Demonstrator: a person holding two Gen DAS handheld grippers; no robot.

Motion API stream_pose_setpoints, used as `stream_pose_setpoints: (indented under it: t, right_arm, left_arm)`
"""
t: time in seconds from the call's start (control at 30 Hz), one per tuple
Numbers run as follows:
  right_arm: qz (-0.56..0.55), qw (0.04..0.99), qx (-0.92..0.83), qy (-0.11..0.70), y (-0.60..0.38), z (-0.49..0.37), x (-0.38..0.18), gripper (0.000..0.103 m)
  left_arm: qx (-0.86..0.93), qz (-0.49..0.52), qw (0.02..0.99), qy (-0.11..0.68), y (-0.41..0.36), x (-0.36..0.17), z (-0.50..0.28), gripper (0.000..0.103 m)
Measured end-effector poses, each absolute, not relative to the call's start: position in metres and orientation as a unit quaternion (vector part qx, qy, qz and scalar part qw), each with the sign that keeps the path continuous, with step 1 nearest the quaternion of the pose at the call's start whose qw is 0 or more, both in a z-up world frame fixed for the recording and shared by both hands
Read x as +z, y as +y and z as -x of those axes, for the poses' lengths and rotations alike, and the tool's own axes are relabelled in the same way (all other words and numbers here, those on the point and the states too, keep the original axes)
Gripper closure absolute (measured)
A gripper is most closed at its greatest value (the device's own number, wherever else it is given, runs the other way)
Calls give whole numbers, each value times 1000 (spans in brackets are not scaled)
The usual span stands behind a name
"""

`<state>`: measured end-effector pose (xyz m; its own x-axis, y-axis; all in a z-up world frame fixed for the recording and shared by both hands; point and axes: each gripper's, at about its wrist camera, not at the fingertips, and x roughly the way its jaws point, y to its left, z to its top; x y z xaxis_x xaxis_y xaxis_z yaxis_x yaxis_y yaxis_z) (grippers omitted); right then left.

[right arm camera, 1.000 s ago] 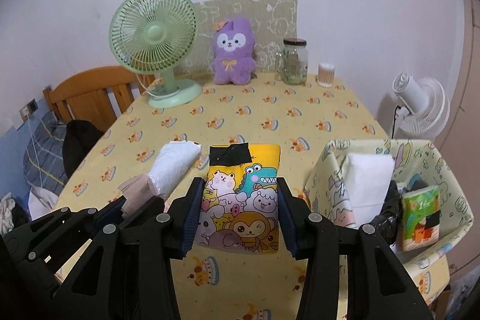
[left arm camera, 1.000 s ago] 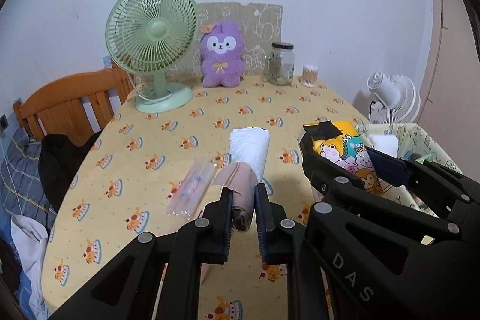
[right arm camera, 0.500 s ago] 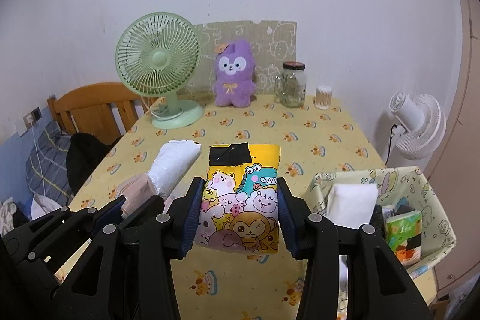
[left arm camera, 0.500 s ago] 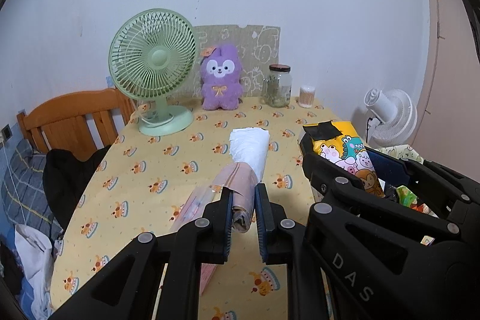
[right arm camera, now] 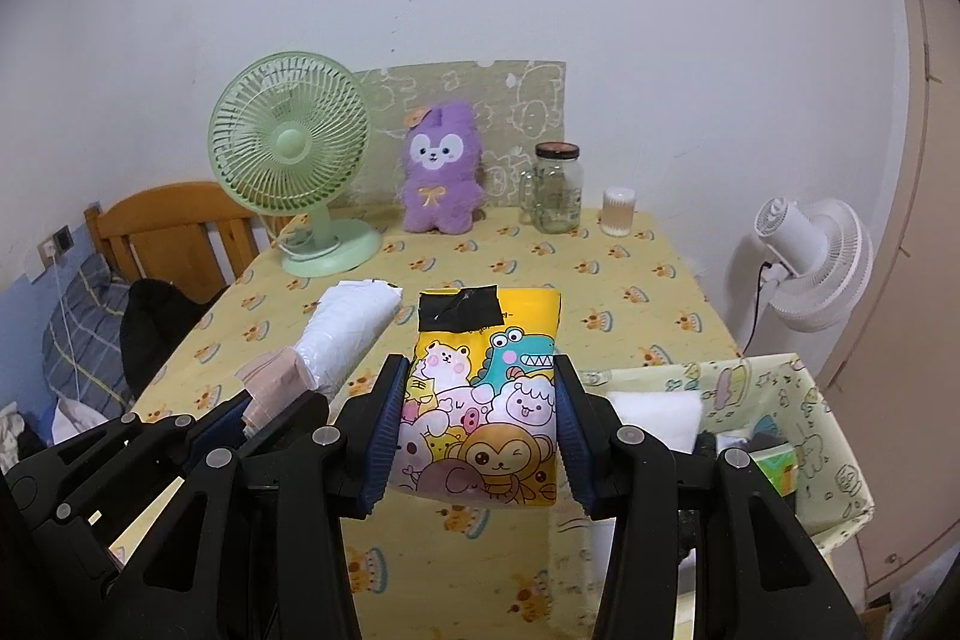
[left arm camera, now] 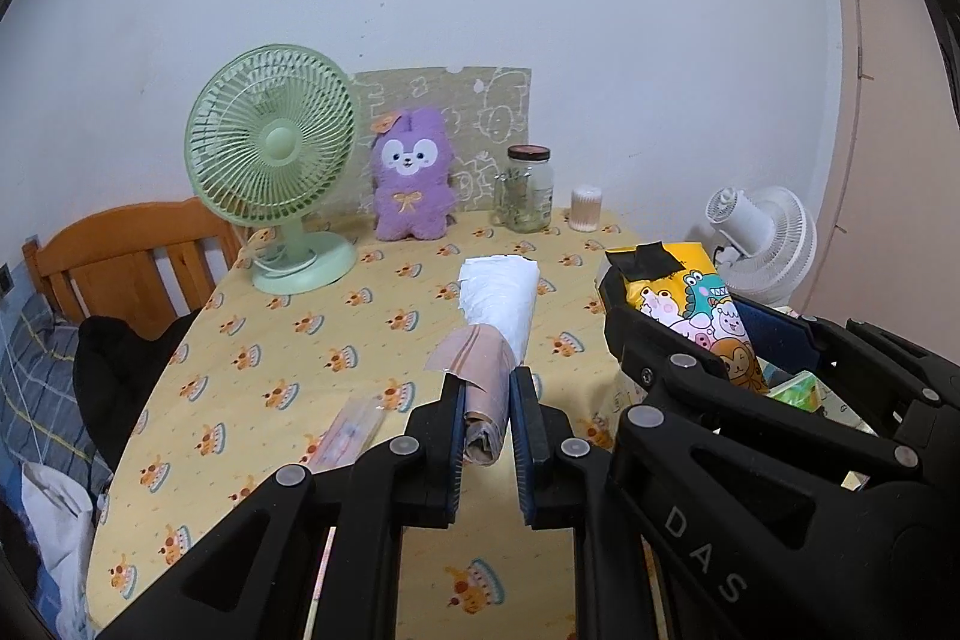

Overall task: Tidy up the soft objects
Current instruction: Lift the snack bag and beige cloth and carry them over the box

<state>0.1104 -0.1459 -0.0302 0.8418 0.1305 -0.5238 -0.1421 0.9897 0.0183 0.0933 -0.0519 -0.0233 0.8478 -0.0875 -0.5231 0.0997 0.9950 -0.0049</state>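
Two grippers, each holding one soft item above the yellow tablecloth [left arm camera: 288, 340].

Left gripper [left arm camera: 487, 388]: jaws are clenching a rolled bundle [left arm camera: 486, 370], beige cloth at the gripped end, white wrapped part [left arm camera: 501, 298] projecting forward, raised off the table. Right gripper [right arm camera: 477, 400]: jaws are pinching both side edges of a yellow cartoon-animal pouch [right arm camera: 480, 400], held upright above the table, just left of the fabric basket [right arm camera: 804, 400], which is containing white and green packs. Standing at the far edge: green fan [right arm camera: 294, 154], purple plush [right arm camera: 441, 166], glass jar [right arm camera: 555, 187].
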Motion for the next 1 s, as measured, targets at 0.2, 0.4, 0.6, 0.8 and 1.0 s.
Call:
stream_pose_setpoints:
  t: [0.2,0.4,0.6,0.8,1.0]
  right_arm:
    - [7,961,61,268,-164,-111,-28,53]
    - [6,963,46,265,-184,-112,-24,53]
    - [0,965,22,261,-207,-110,-22,53]
    - [1,966,4,258,-226,-110,-21,53]
    - [2,967,-8,254,-241,-109,-22,53]
  left_arm:
    - [-61,-18,961,269,-69,-22,-98,91]
    - [-76,-25,961,266,-88,-20,-100,91]
    - [-100,-35,959,263,-111,-19,-103,91]
    - [-115,-42,958,260,-130,-19,-106,91]
    - [-126,-47,957,258,-145,-20,-108,91]
